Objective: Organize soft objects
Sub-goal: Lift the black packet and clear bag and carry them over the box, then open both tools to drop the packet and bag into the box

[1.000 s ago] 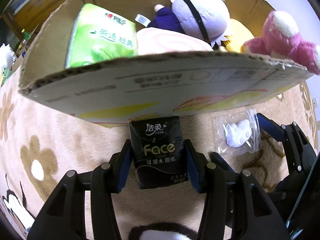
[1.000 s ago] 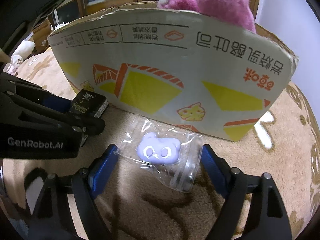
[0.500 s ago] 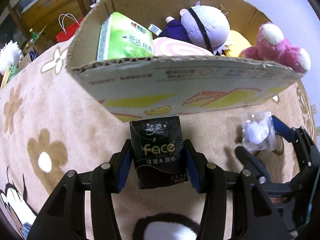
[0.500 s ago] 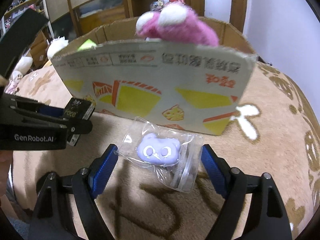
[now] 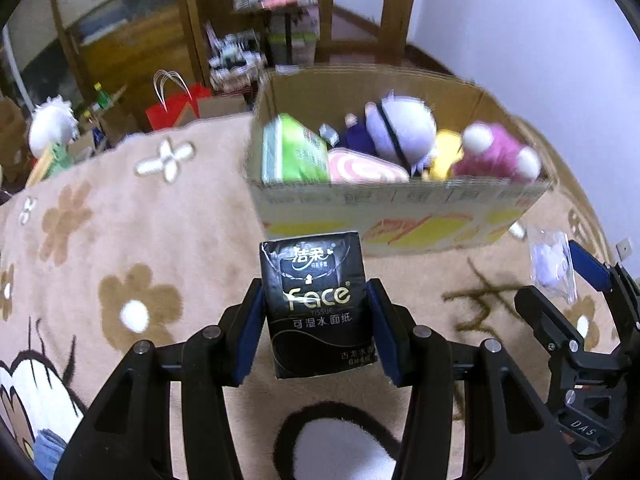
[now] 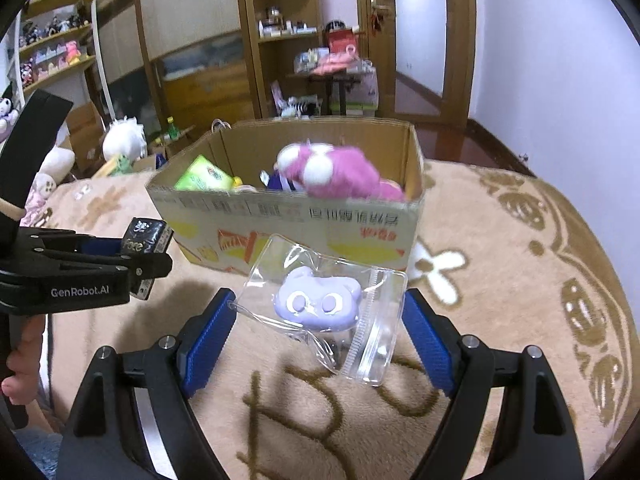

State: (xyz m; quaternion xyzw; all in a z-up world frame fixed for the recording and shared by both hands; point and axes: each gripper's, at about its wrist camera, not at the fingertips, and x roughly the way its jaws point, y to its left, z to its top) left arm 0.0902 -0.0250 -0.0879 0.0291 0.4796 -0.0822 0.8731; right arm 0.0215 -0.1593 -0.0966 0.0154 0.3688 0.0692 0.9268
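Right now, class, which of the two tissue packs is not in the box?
The black tissue pack, held between the left gripper's fingers above the rug; the green tissue pack stands inside the cardboard box.

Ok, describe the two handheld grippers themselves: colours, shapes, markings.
Both are matte black plastic with two angled, forked arms joined by silver round-head screws. The left gripper has blue ribbed pads lining its jaws; the right gripper has the same blue pads. White "GenRobot.AI" lettering runs along the left one's side, and "DAS" is embossed on the right one's body. A bare hand grips the left handle.
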